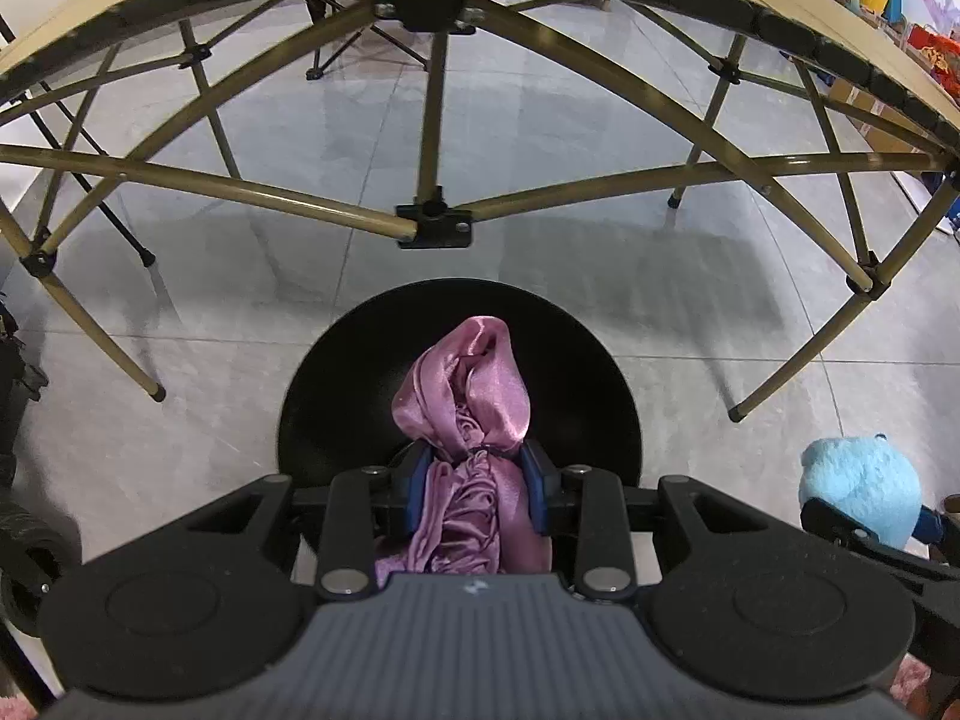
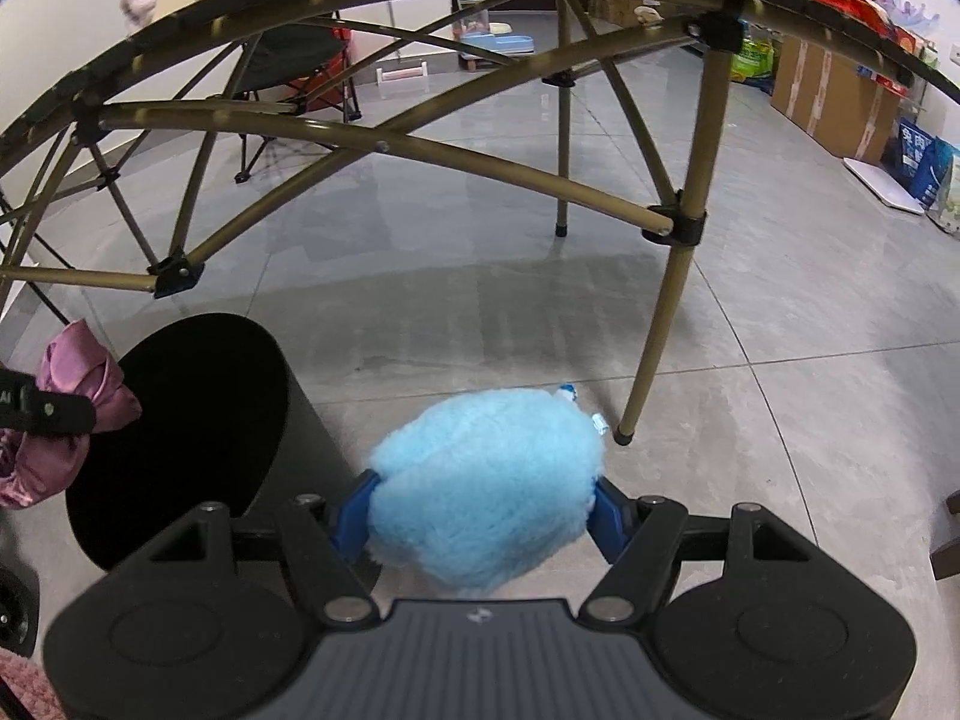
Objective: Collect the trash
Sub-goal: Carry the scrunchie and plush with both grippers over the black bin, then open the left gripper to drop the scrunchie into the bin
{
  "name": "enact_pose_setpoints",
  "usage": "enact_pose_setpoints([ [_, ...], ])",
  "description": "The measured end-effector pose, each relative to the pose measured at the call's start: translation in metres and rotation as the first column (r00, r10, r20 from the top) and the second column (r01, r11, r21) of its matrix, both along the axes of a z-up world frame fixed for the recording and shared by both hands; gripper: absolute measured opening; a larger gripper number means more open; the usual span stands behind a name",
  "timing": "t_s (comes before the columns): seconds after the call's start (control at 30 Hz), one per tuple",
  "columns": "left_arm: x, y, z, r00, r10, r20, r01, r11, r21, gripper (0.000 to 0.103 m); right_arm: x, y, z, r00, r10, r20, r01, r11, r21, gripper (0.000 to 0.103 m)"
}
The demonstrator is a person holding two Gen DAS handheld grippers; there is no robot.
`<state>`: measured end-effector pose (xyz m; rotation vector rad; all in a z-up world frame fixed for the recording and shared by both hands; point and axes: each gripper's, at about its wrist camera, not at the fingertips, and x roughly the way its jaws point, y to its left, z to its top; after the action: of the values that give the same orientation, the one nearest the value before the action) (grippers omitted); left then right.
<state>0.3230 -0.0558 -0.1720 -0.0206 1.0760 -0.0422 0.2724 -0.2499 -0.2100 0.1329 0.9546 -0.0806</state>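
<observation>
My left gripper [image 1: 477,474] is shut on a bunched pink satin cloth [image 1: 471,396], which hangs right over the mouth of a round black bin [image 1: 336,396] on the floor. In the right wrist view the same pink satin cloth [image 2: 78,384] shows at the left edge, beside the black bin [image 2: 180,438]. My right gripper [image 2: 483,510] is shut on a fluffy light-blue ball [image 2: 486,480], held above the floor just right of the bin. That light-blue ball [image 1: 864,492] also appears at the right edge of the left wrist view.
A folding table [image 1: 432,90] with tan metal legs and crossbars spans both views just beyond the bin; one leg [image 2: 660,324] stands close to the blue ball. Cardboard boxes [image 2: 834,96] and bags line the far right wall. A folding chair [image 2: 294,66] stands behind the table.
</observation>
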Motion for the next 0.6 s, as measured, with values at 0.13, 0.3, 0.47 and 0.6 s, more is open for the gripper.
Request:
enact_pose_setpoints([
  [0.13,0.007,-0.008,-0.005,1.0,0.0,-0.013,0.0,1.0,0.004,0.032,-0.001,-0.006,-0.002,1.0,-0.018,-0.005,0.018,1.0,-0.004,0.069],
  [0.3,0.013,-0.013,-0.012,1.0,0.006,-0.026,-0.006,1.0,0.012,0.032,-0.005,-0.013,-0.004,0.999,-0.034,-0.007,0.034,0.999,-0.007,0.069],
  [0.47,0.014,-0.013,-0.014,1.0,0.016,-0.025,-0.015,0.999,0.03,0.043,-0.006,-0.017,-0.004,0.999,-0.046,-0.003,0.046,0.999,-0.006,0.069],
  [0.6,0.011,-0.007,-0.008,0.999,0.053,0.011,-0.054,0.997,0.052,0.103,-0.006,-0.016,-0.003,0.999,-0.042,-0.002,0.042,0.999,-0.004,0.069],
])
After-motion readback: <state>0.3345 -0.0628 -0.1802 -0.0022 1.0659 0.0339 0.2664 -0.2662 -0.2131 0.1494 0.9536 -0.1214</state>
